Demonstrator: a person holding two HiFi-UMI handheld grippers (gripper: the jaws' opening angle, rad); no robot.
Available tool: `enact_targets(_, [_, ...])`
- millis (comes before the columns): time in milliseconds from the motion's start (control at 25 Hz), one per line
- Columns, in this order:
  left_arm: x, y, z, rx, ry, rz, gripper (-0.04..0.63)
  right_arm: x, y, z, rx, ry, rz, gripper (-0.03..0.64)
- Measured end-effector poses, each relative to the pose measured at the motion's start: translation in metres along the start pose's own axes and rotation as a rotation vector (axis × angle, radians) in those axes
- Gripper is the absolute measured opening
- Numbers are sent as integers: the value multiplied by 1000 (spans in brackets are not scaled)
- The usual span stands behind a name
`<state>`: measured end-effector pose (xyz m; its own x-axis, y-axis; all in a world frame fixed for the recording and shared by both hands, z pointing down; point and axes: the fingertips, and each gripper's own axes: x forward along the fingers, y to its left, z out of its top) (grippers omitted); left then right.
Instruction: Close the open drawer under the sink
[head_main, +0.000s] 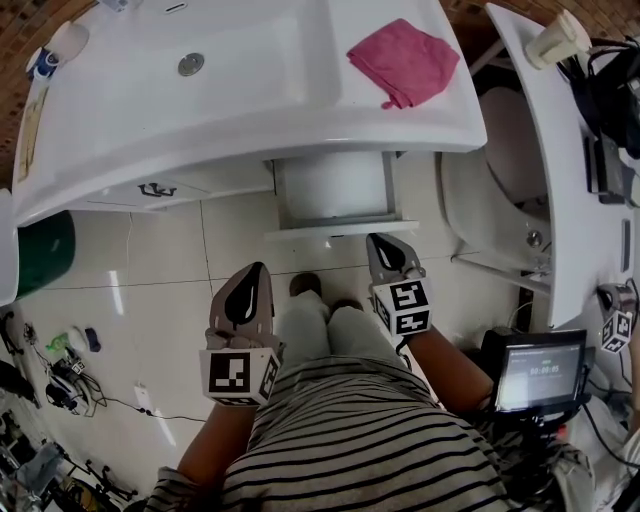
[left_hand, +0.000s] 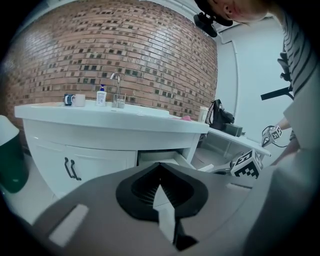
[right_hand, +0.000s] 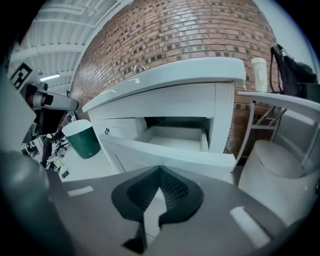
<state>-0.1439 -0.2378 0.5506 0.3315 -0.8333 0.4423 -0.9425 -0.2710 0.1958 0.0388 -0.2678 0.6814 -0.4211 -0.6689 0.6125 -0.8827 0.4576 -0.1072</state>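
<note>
Head view: our left tongs (head_main: 252, 280), pressed together and empty, hang back; the drawer (head_main: 333, 188) juts open under the sink (head_main: 250, 70); our right tongs (head_main: 388, 250), likewise together, sit near its front's right end, where an off-centre shove may jam it.

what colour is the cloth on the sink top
The cloth is pink, best seen in head view.

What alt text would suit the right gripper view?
An open white drawer juts from the cabinet under the sink. The right gripper, fingers together and empty, faces its front panel; a green bin stands at left.
</note>
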Motion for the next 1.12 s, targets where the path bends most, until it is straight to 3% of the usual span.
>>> enact_targets(280, [4, 6, -1, -13, 21, 8, 14, 27, -15, 21, 28, -30, -22, -3])
enact_targets(880, [9, 16, -15, -30, 43, 19, 14, 100, -56, 86, -21, -106, -73, -3])
enact_targets(1120, [-2, 22, -16, -33, 41, 42, 14, 115, -62, 89, -46, -65, -51, -3])
